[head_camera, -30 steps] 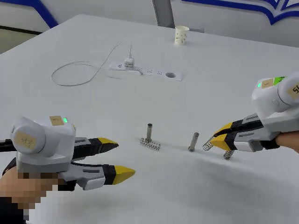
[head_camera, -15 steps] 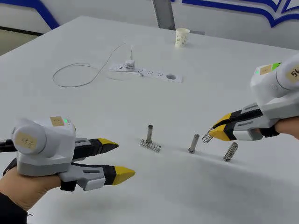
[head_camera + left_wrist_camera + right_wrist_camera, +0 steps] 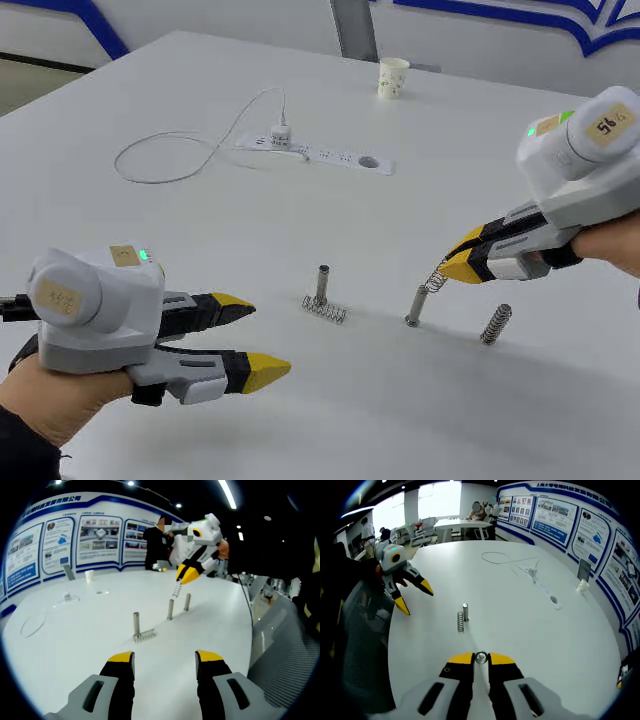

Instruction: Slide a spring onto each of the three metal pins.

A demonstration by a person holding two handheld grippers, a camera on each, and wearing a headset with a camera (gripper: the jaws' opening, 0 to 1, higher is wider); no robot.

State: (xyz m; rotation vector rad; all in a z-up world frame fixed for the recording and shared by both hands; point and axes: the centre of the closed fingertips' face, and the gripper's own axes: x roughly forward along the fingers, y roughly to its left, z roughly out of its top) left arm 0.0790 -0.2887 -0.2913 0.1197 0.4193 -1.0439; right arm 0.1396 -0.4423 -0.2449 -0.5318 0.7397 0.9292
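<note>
My right gripper (image 3: 447,270) is shut on a small spring (image 3: 435,282), which hangs from its tips just above the top of the middle metal pin (image 3: 416,305). The left gripper view shows that spring (image 3: 176,589) over the same pin (image 3: 170,609). Further left stands another pin (image 3: 322,283) with a loose spring (image 3: 324,310) lying at its foot. To the right a third spring (image 3: 495,323) stands upright, seemingly around a pin. My left gripper (image 3: 258,337) hovers open at the lower left, with nothing between its fingers.
A white power strip (image 3: 320,155) with a looped cable (image 3: 165,160) lies at the back of the white table (image 3: 200,240). A paper cup (image 3: 392,77) stands near the far edge. People stand beyond the table in both gripper views.
My right gripper has risen and shifted left with the spring, from table level to just over the middle pin. The upright spring at the right is now uncovered. The left gripper has stayed put.
</note>
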